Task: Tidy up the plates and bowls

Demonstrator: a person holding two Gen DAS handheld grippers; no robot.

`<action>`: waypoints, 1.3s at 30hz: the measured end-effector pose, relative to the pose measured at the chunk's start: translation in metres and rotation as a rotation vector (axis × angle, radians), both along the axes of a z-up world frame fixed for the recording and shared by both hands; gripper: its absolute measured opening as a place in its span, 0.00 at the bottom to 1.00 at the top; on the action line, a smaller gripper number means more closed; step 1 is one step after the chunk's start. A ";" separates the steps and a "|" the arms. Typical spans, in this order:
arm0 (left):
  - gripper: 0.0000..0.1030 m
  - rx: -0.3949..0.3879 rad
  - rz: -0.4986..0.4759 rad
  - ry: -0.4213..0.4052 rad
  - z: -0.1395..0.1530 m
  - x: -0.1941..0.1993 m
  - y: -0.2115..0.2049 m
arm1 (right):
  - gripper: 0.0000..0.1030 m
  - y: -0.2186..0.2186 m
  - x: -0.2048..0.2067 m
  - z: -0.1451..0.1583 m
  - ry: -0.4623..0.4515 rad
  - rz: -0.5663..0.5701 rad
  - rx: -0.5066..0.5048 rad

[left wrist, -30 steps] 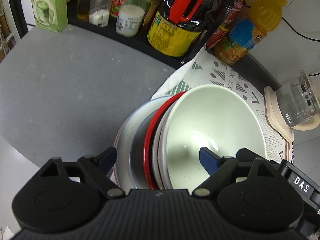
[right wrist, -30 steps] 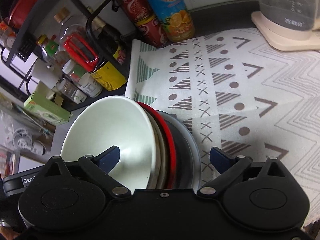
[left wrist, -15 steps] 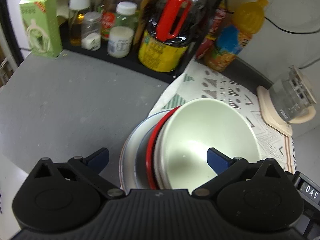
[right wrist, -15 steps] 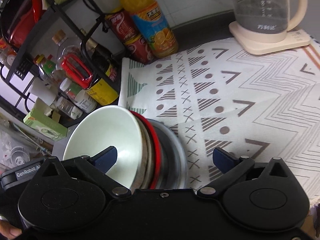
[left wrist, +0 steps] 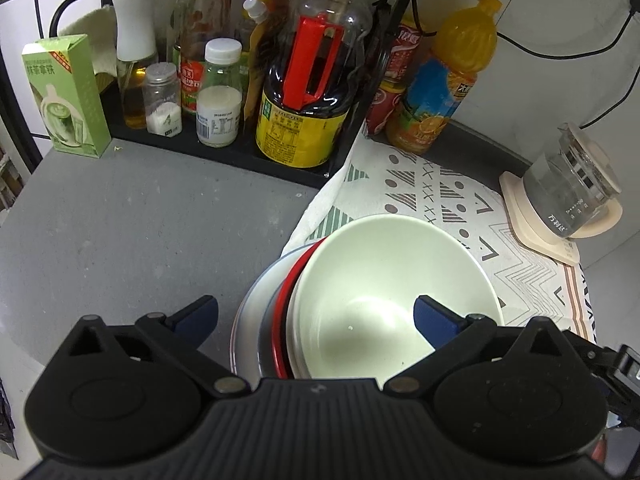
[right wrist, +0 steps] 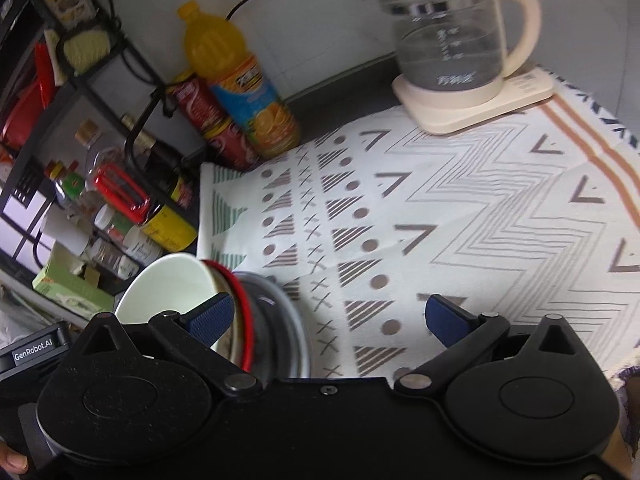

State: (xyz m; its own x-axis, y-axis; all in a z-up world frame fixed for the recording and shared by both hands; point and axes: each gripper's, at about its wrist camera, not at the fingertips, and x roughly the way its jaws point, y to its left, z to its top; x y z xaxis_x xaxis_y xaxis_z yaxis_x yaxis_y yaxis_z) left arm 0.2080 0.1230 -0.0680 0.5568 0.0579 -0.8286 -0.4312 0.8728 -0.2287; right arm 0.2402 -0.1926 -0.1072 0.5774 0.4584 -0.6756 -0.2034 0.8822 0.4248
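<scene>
Item: nested stack of dishes (left wrist: pixel 360 300), standing at the seam where the patterned cloth (right wrist: pixel 460 220) meets the bare grey countertop (left wrist: pixel 140 232).
Top piece: pale green bowl (left wrist: pixel 392 280), deep, empty, glazed inside.
Beneath it: red-rimmed dish (left wrist: pixel 286 304), then a dark dish whose material cannot be told, then a wide grey-rimmed plate (left wrist: pixel 246 312) at the base.
Handling, judged: rigid and brittle; glaze likely slick; the whole stack is probably heavy for one pinch, and the pieces could slide or chip against each other if tilted.
Hold, judged: pinch the green bowl's wall at the rim, one finger inside and one outside, to lift it alone; take the plate by its overhanging edge.
Left gripper (left wrist: pixel 316 314): fingers spread wide, gripping nothing; it is above the stack's near side, the right finger over the green bowl's interior, the left finger over the countertop just beside the plate; contact cannot be told.
Right gripper (right wrist: pixel 328 316): fingers spread wide, holding nothing; the stack sits at its left finger, the right finger out over the cloth; the stack is blurred in this view.
Surroundings: black condiment rack (left wrist: pixel 224 152) with bottles behind the stack; orange drink bottle (right wrist: pixel 236 80) beside it; glass kettle (right wrist: pixel 452 36) on its base, well apart at the cloth's far corner.
</scene>
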 end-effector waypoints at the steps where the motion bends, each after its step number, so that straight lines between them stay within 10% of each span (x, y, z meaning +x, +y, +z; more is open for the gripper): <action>1: 1.00 0.003 -0.003 -0.003 0.001 -0.001 -0.001 | 1.00 -0.004 -0.002 0.001 -0.007 -0.008 -0.004; 39: 1.00 0.176 -0.283 -0.195 0.064 -0.144 -0.024 | 1.00 -0.050 -0.198 0.036 -0.241 -0.262 -0.151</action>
